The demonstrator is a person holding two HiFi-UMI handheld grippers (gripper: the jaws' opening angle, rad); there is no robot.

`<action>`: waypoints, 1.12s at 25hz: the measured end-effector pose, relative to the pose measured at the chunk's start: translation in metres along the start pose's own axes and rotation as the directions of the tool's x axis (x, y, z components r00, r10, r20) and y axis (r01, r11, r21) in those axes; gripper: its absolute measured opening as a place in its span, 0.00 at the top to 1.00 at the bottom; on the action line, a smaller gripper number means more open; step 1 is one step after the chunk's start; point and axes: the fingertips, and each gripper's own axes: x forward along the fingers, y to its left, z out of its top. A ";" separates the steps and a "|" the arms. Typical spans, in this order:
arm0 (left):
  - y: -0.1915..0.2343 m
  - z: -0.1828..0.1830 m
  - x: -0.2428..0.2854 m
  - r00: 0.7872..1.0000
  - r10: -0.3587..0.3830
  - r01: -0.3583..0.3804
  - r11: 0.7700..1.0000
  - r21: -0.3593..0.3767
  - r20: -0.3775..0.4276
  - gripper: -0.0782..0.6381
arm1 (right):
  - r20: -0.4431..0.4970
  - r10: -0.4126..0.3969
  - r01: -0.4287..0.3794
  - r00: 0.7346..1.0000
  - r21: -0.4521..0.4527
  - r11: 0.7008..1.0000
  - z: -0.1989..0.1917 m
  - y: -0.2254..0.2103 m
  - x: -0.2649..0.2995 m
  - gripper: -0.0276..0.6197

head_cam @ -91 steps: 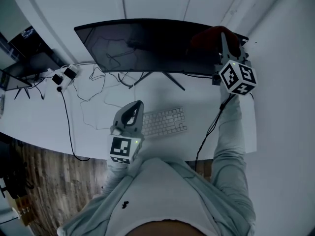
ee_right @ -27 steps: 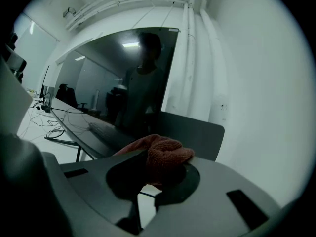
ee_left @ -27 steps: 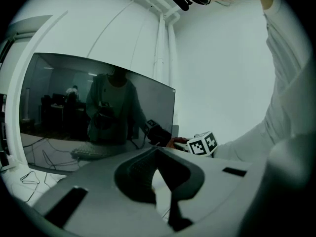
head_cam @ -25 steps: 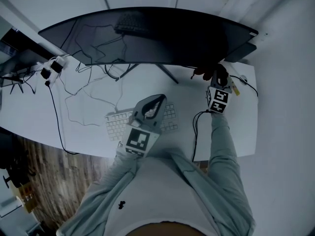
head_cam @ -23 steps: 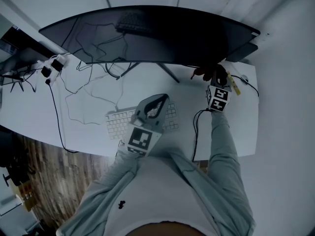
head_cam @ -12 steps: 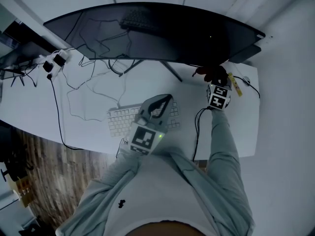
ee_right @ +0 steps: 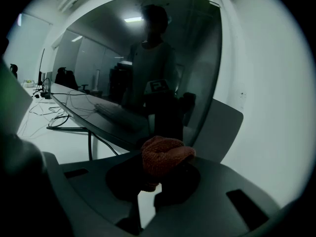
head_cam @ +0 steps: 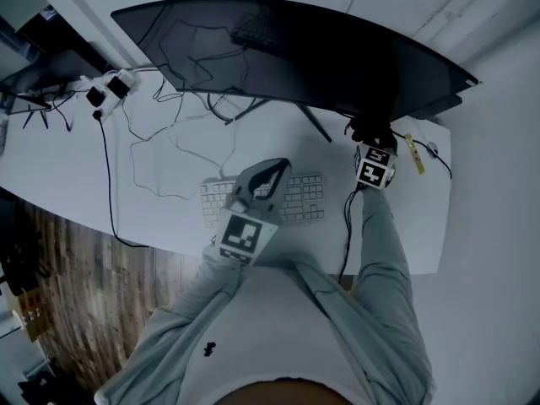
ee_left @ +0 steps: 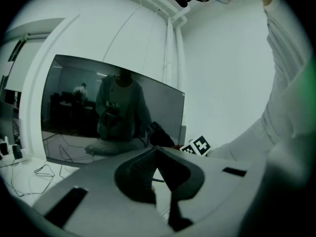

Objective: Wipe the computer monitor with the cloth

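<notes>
My right gripper [ee_right: 160, 174] pinches the orange cloth [ee_right: 166, 156] by the monitor [head_cam: 295, 49]; hard rubbing may pull it out. My left gripper [ee_left: 157, 154] jaws touch.

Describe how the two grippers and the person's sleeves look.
The left gripper and right gripper have grey moulded bodies, each carrying a cube with black-and-white square markers. A black cable hangs beside the right sleeve. Both sleeves are long and pale grey.
</notes>
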 end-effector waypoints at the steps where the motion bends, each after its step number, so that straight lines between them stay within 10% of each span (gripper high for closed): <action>1: 0.007 0.000 -0.005 1.000 0.008 -0.008 1.000 0.000 -0.001 0.86 | 0.008 0.017 -0.017 1.000 -0.006 1.000 0.006 0.012 0.000 0.90; 14: 0.108 -0.005 -0.093 0.987 0.158 -0.158 0.987 -0.015 0.004 0.86 | 0.029 0.142 -0.142 0.989 0.008 0.990 0.054 0.168 0.008 0.90; 28: 0.195 -0.015 -0.170 0.970 0.243 -0.243 0.970 -0.030 0.016 0.86 | 0.100 0.372 -0.361 0.923 -0.114 0.926 0.130 0.376 0.002 0.90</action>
